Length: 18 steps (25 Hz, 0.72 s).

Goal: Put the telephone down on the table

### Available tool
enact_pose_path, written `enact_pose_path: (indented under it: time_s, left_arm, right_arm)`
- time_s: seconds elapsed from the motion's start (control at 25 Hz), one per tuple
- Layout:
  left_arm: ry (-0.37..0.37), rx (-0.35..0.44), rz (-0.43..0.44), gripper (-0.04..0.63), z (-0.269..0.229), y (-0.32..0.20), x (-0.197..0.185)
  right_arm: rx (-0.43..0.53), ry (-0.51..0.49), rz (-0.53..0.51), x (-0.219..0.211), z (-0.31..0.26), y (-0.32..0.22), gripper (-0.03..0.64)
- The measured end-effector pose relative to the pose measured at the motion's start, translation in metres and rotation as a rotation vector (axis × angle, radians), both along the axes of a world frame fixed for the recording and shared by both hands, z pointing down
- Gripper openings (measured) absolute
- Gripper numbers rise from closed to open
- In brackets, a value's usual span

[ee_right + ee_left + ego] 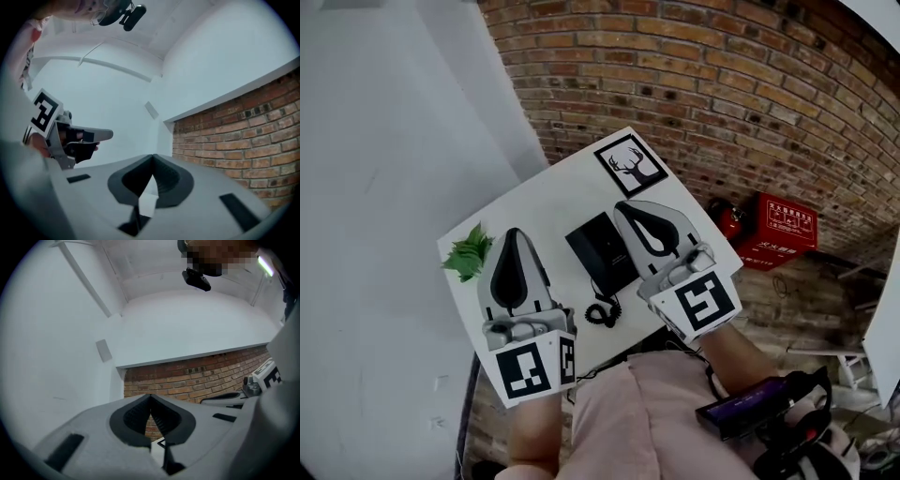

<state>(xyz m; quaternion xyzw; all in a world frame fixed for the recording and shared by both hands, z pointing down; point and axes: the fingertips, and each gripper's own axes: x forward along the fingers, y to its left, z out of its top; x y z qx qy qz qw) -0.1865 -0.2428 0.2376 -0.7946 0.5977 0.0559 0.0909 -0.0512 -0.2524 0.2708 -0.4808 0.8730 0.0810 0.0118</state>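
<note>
Telephone [602, 251]: a black set lying on the white table [553, 192] near its middle, with its coiled cord [602, 311] curled on the tabletop at the edge nearest the person. Nothing grips or touches the set. Left gripper [514, 234]: held above the table, on the plant side of the telephone; its own view shows the two jaws pressed together at the tips, with nothing between them. Right gripper [623, 206]: held above the table on the other side, overlapping the telephone's right edge in the head view; its jaws likewise meet at the tips and carry nothing. Both grippers point away from the person, towards the brick wall [722, 84]. Other items on the table: a small green plant [469, 251] at the left corner and a framed deer picture [631, 165] at the far corner. On the floor beyond the table stands a red box [780, 230].
</note>
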Motion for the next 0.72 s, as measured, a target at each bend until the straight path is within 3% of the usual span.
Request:
enact_pose_path:
  time_s: [0.72]
  left_arm:
    - [-0.05, -0.005, 0.028, 0.0, 0.006, 0.007, 0.013]
  right_arm:
    - [0.016, -0.005, 0.004, -0.005, -0.006, 0.006, 0.005]
